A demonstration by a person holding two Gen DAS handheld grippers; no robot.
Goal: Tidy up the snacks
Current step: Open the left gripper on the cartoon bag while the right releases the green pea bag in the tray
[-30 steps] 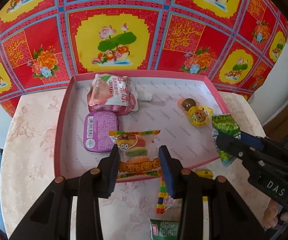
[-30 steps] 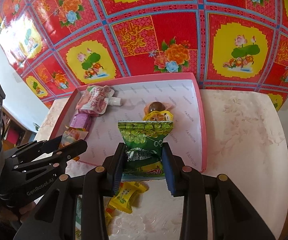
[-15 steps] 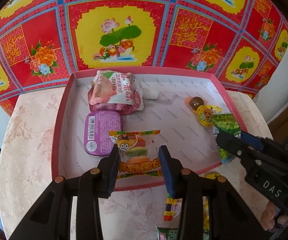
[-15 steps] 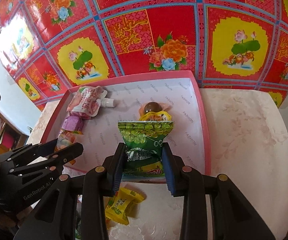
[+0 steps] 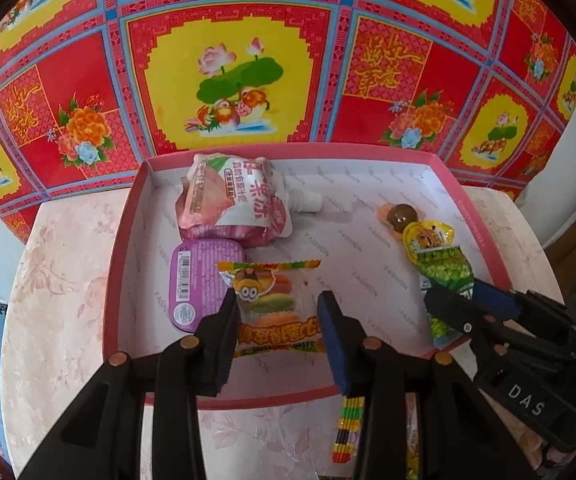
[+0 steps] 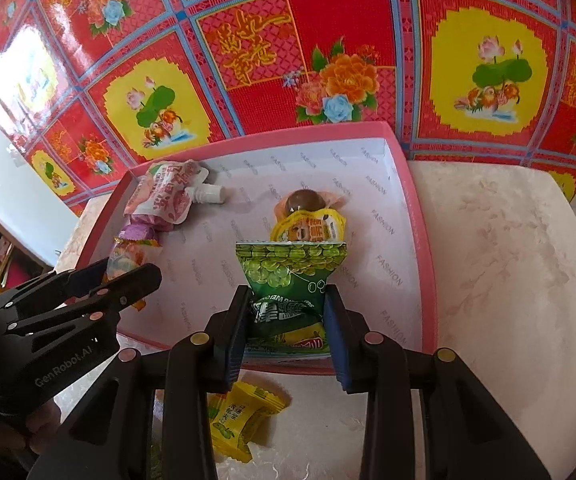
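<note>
- Holding a gummy-candy packet [image 5: 278, 308], the left gripper [image 5: 278, 322] has its pads pressed on the packet's sides, above the near left part of the pink tray [image 5: 484, 236].
- Right gripper [image 6: 286, 322]: closed on a green pea-snack bag [image 6: 288, 280], held over the tray's near right edge.
- Tray contents, left side: pink spouted drink pouch [image 5: 234, 200], lying flat; purple tin [image 5: 198, 284] just in front of it.
- Tray contents, right side: brown ball candy [image 6: 304, 202] and yellow jelly cup [image 6: 308, 228], touching.
- Outside the tray, on the pale floral table [image 6: 508, 264]: yellow candy wrapper [image 6: 244, 420], striped candy stick [image 5: 346, 430].
- Backdrop: red and yellow floral cloth [image 5: 228, 72].
</note>
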